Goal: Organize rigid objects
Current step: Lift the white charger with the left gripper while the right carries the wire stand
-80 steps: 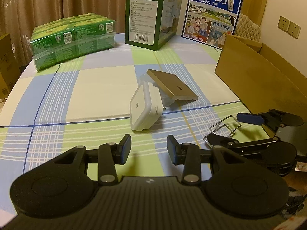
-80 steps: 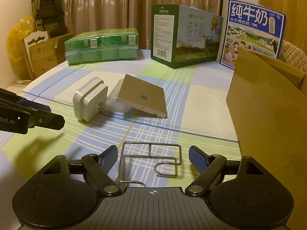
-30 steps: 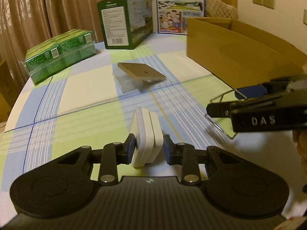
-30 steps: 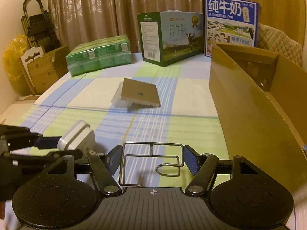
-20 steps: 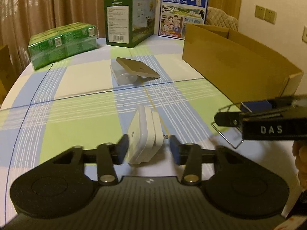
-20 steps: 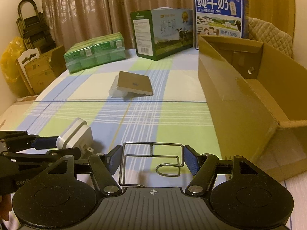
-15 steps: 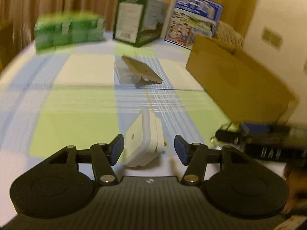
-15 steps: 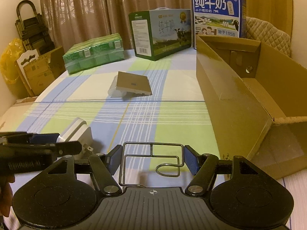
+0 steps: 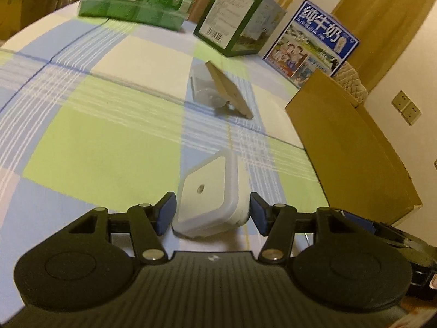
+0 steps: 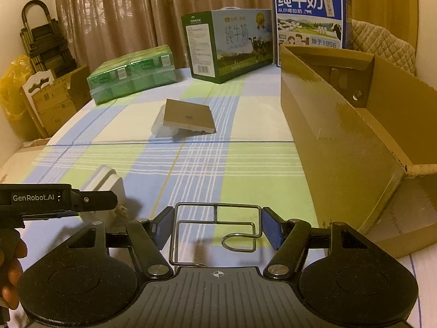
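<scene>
A white plug adapter lies on the checked tablecloth between the spread fingers of my left gripper, which is open and not gripping it. It also shows in the right wrist view, partly behind the left gripper. My right gripper is shut on a wire rack and holds it above the table, left of the open cardboard box. A gold wall-switch plate rests tilted on a clear plastic piece mid-table.
A green wrapped pack, a green milk carton box and a blue milk box stand along the table's far side. The cardboard box fills the right side. Cartons and a folded ladder stand off the table at left.
My left gripper held the white adapter a second ago, then opened; the adapter now lies flat on the cloth. The left camera tilted. My right gripper kept hold of the wire rack.
</scene>
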### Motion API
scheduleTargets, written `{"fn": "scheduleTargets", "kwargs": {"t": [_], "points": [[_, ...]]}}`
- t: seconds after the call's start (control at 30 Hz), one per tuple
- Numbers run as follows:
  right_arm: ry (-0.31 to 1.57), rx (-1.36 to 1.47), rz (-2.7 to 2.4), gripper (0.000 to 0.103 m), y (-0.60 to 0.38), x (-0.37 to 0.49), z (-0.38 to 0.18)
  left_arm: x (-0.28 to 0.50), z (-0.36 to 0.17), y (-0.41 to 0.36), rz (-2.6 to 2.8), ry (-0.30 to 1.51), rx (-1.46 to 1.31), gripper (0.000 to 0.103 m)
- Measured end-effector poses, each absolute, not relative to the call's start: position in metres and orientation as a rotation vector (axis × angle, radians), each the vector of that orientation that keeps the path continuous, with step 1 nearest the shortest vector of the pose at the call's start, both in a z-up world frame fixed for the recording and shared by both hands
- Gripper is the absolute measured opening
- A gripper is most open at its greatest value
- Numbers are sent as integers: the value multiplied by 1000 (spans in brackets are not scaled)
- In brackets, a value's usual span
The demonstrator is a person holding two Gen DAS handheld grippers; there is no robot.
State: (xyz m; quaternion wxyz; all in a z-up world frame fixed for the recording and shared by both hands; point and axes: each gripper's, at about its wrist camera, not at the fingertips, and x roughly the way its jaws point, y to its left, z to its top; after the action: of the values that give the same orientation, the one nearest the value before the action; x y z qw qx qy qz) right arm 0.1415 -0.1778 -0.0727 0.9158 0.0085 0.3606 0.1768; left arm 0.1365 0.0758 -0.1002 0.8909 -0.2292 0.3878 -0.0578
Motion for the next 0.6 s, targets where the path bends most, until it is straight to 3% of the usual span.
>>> {"fn": "scheduleTargets", "kwargs": {"t": [0.6], "points": [[743,23,357,65,-179,143,-74,136,-99,48,-135,808,-215,53]]}}
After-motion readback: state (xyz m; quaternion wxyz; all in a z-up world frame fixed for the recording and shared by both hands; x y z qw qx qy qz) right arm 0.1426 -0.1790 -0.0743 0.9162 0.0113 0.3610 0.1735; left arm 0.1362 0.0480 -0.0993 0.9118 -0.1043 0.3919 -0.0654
